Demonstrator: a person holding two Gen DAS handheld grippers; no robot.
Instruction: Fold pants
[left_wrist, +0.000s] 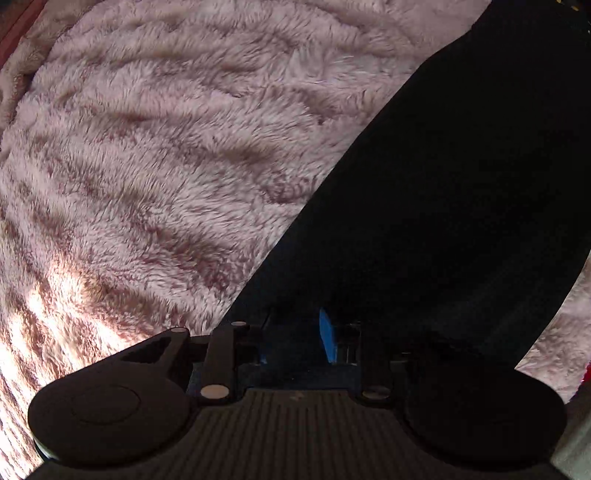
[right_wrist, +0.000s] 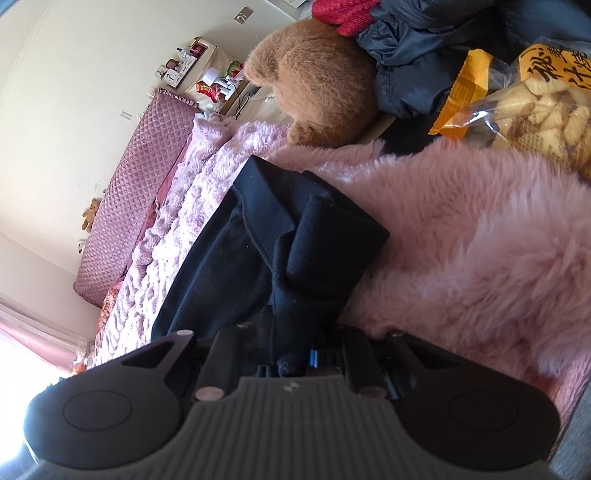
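Observation:
The dark navy pants (left_wrist: 461, 192) lie on a pink furry blanket (left_wrist: 155, 155) and stretch from my left gripper (left_wrist: 295, 339) up to the top right. The left gripper is shut on the pants' near edge; a blue pad shows beside the cloth. In the right wrist view the pants (right_wrist: 258, 236) are bunched and partly folded over, with a seam showing. My right gripper (right_wrist: 291, 354) is shut on a fold of the pants, lifted a little off the blanket (right_wrist: 480, 251).
A brown plush bear (right_wrist: 314, 81), a dark jacket (right_wrist: 417, 62), a red knit item (right_wrist: 343, 14) and a snack bag (right_wrist: 535, 99) lie beyond the pants. A quilted purple headboard (right_wrist: 129, 206) and a cluttered shelf (right_wrist: 199, 70) stand at the wall.

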